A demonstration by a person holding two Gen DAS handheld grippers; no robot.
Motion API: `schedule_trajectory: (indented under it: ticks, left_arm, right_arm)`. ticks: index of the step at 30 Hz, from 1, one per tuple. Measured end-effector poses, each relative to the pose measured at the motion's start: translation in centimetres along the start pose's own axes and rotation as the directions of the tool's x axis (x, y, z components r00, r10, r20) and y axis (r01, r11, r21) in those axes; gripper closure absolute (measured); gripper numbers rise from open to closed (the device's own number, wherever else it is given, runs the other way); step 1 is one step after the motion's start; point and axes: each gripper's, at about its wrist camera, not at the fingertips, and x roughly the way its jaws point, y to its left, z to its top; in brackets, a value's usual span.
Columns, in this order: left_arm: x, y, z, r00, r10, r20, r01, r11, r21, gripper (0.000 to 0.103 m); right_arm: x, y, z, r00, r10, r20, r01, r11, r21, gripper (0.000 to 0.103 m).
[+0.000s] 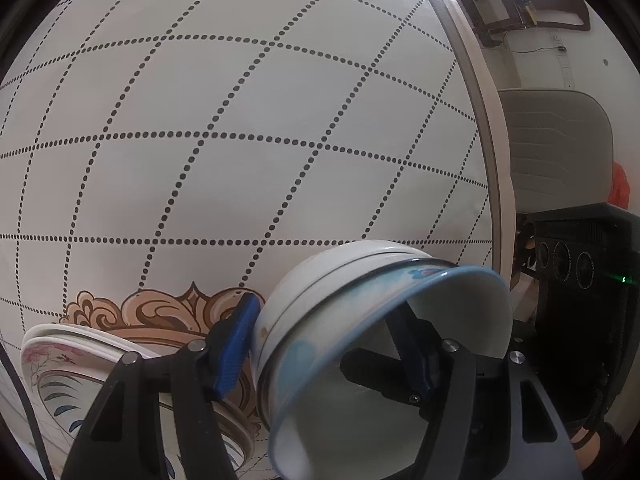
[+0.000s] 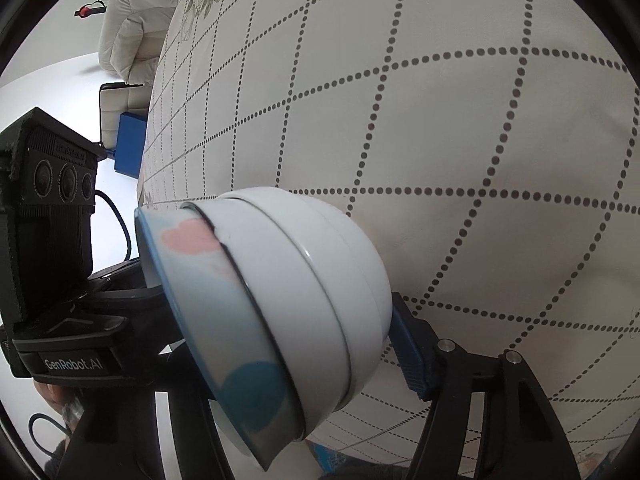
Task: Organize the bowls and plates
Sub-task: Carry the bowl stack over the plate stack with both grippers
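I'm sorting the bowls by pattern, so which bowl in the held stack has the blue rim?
The innermost bowl: blue rim with pink and blue patches. The outer bowls cupping it are plain white.

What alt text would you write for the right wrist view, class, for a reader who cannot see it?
The right hand-held gripper clamps a tilted stack of nested bowls, white ones under a blue-rimmed bowl with pink and blue patches. Behind lies a white tablecloth with dotted grid lines; the left hand-held gripper is at left.
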Motion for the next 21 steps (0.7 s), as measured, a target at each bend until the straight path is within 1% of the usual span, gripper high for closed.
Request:
schedule_trajectory:
  ticks: [11, 16, 21]
  left_arm:
    - [-2.3, -0.5, -0.4, 0.999, 0.013, 0.051, -0.013, 1.000, 0.001, 0.041]
    - [-3.9, -0.2, -0.9, 0.998, 0.013, 0.065, -0.013, 1.000, -0.002, 0.041]
    - [-5.3, 0.2, -1.7, 0.996, 0.018, 0.091, -0.016, 1.000, -0.019, 0.041]
  right_arm:
    - [-1.0, 2.5, 0.9, 1.000, 0.001, 0.013, -0.001, 0.999, -0.049, 0.035]
    - [-1.7, 3.5, 0.5, 1.000, 0.011, 0.011, -0.011, 0.998, -0.063, 0.035]
    - [-2.0, 5.6, 0.1, 1.000, 0.012, 0.005, -0.012, 0.996, -0.089, 0.035]
